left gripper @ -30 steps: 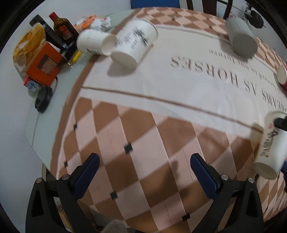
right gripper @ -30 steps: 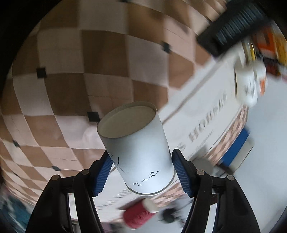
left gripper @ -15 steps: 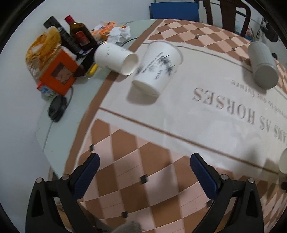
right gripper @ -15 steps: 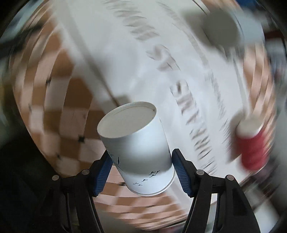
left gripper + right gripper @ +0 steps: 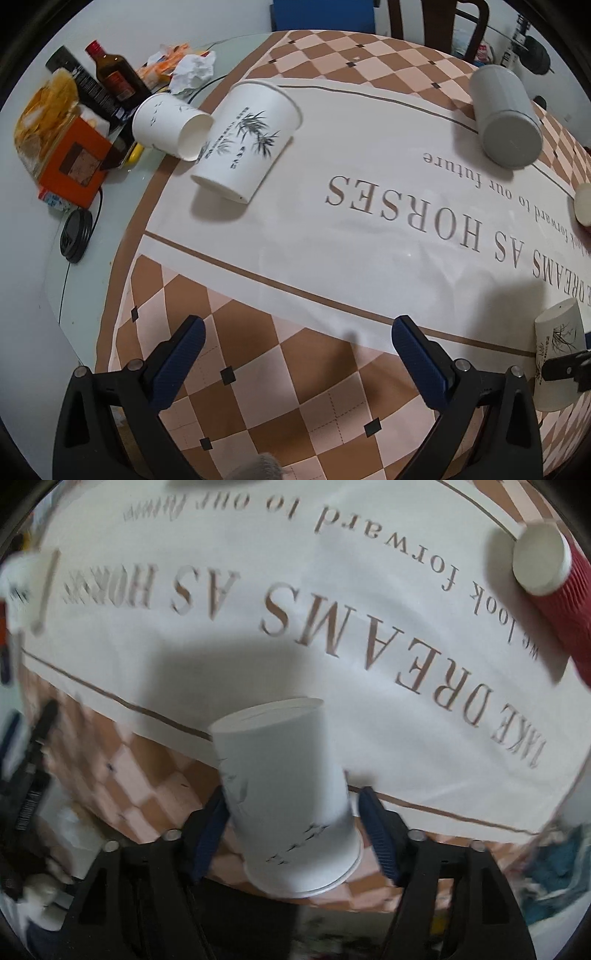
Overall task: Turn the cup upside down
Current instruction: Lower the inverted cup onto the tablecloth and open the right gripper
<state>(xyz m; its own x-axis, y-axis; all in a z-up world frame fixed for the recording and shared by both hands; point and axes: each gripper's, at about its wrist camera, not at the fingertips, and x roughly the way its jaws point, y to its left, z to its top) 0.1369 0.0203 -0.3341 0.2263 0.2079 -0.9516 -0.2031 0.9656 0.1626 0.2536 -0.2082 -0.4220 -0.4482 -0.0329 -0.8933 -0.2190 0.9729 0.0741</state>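
Note:
My right gripper is shut on a white paper cup with small bird prints. The cup is held above the checkered tablecloth, its closed base pointing away from me and its rim toward the camera. The same cup shows at the right edge of the left wrist view, with the right gripper's black jaw across it. My left gripper is open and empty above the near checkered part of the cloth.
A white bamboo-print cup and another white cup lie on their sides at the far left. A grey cup lies far right. A red ribbed cup lies on its side. Bottles and boxes crowd the left table edge.
My right gripper has swung round with the cup, so the view turned from checkered cloth to the lettered white panel. My left gripper has pulled back and risen slightly.

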